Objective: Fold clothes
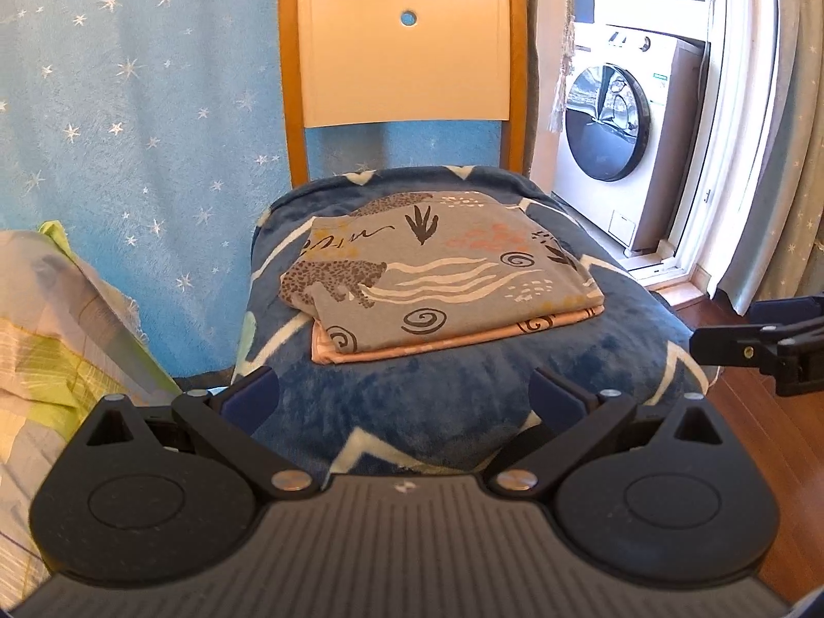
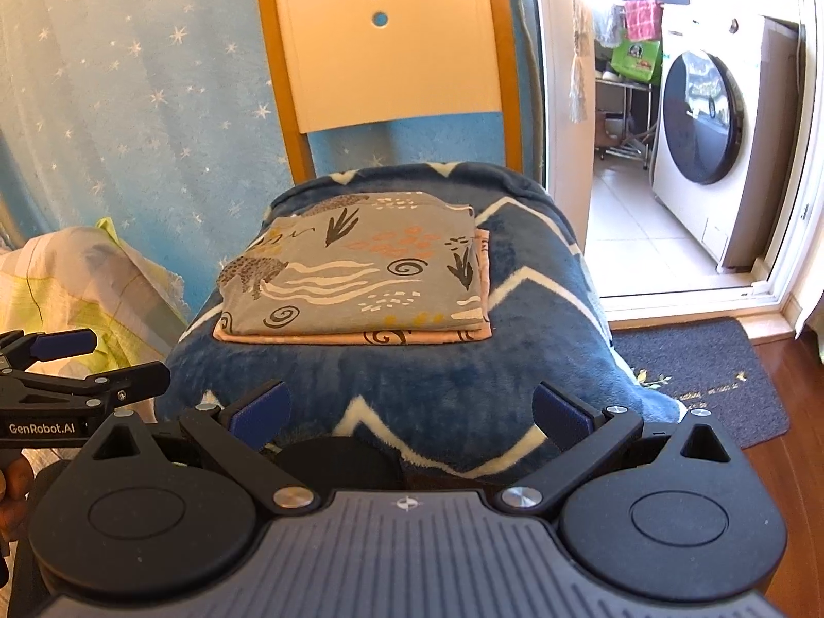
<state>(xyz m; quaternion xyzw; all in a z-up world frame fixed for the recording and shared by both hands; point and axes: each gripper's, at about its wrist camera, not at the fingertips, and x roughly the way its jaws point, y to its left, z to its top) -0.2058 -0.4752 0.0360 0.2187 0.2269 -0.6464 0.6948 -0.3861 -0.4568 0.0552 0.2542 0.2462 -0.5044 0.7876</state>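
Folded clothes (image 1: 438,278) on chair (image 1: 407,51)

"GenRobot.AI" stood in white on left gripper (image 2: 98,360) body, right wrist view. Doormat (image 2: 721,386) lettering & washer (image 1: 613,118) labels were too small to read.

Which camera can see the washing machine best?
The right wrist view. There the washing machine shows through the open doorway, its round dark door large, with tiled floor in front. In the left wrist view the washing machine is also visible but smaller, its right side cut off by the white door frame.
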